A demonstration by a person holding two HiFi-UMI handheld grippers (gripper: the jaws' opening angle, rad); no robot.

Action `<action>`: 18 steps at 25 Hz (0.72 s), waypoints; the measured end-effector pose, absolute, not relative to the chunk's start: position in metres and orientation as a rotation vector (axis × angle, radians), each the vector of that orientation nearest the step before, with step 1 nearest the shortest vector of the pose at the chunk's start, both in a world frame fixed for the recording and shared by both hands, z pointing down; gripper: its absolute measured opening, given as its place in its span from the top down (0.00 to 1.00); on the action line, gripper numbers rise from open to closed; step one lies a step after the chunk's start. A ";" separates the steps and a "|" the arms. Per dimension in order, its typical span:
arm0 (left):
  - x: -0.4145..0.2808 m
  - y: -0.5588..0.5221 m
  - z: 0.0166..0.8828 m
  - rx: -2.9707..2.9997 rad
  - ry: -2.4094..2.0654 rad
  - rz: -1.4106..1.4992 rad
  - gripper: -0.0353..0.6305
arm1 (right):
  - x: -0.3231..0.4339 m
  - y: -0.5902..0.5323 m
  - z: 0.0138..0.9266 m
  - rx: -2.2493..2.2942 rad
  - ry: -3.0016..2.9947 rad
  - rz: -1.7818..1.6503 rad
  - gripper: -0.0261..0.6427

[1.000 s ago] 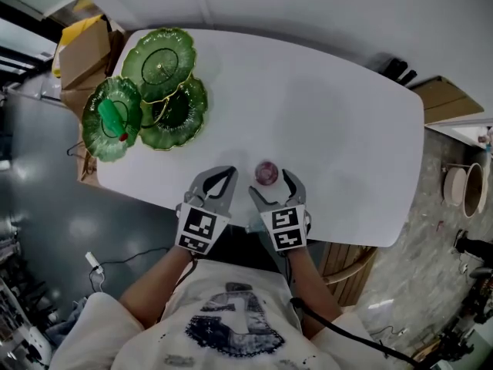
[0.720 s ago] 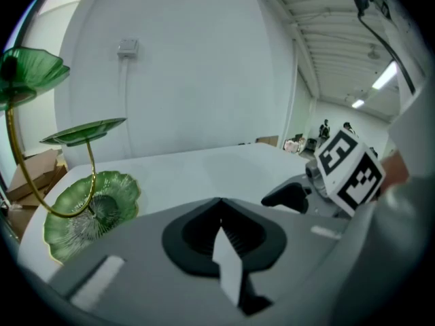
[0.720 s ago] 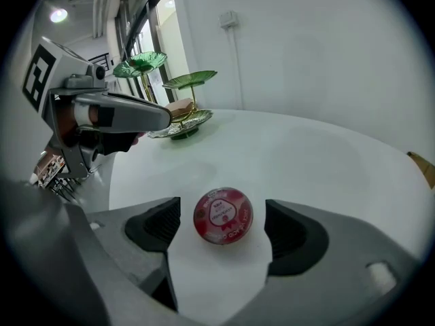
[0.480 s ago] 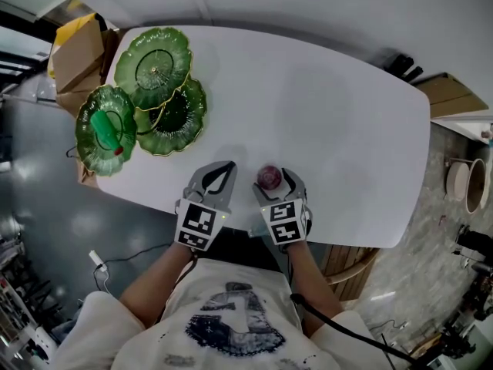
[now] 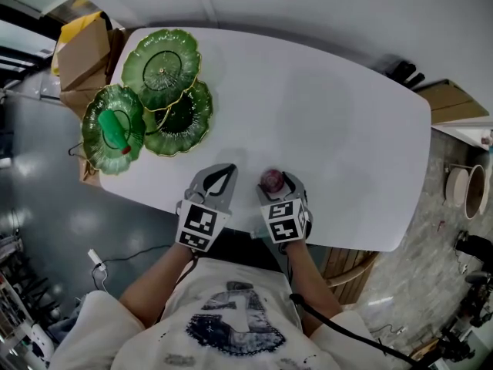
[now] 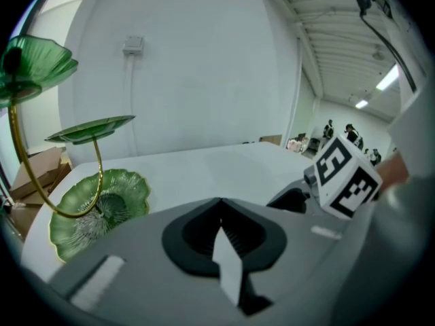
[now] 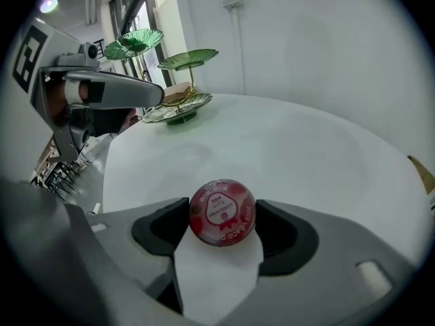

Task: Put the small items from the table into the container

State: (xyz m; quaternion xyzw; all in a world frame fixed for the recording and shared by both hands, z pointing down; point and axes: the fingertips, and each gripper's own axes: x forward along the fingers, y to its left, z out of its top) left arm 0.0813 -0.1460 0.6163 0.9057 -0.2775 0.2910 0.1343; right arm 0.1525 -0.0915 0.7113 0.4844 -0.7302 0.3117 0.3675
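A small round red item (image 5: 270,180) with a printed lid (image 7: 222,212) lies near the front edge of the white table (image 5: 331,99). My right gripper (image 5: 276,181) is down around it. Its jaws are closing, and in the right gripper view both pads meet the item's sides. To its left, my left gripper (image 5: 229,169) rests shut with nothing in it (image 6: 219,206). The container is a green three-tier leaf-dish stand (image 5: 162,62) at the table's far left. A green bottle-like item with a red cap (image 5: 114,122) lies in its left dish.
Cardboard boxes (image 5: 81,48) stand off the table's far-left corner. The stand's lower dish (image 6: 102,199) and gold stem show in the left gripper view. A wooden piece (image 5: 443,99) lies beyond the table's right end. The table's front edge runs just below both grippers.
My right gripper has sunk down around the red item and its jaws have narrowed onto it. The left gripper has stayed where it was, still shut.
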 end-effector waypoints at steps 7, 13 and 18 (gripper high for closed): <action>0.077 -0.141 0.602 2.647 -0.831 0.826 0.97 | 0.154 -0.087 0.692 1.279 -1.903 0.791 0.51; 0.079 -0.127 0.584 2.672 -0.856 0.803 0.97 | 0.159 -0.075 0.675 1.341 -1.945 0.805 0.51; 0.075 -0.112 0.570 2.671 -0.907 0.773 0.97 | 0.165 -0.061 0.654 1.413 -1.991 0.799 0.51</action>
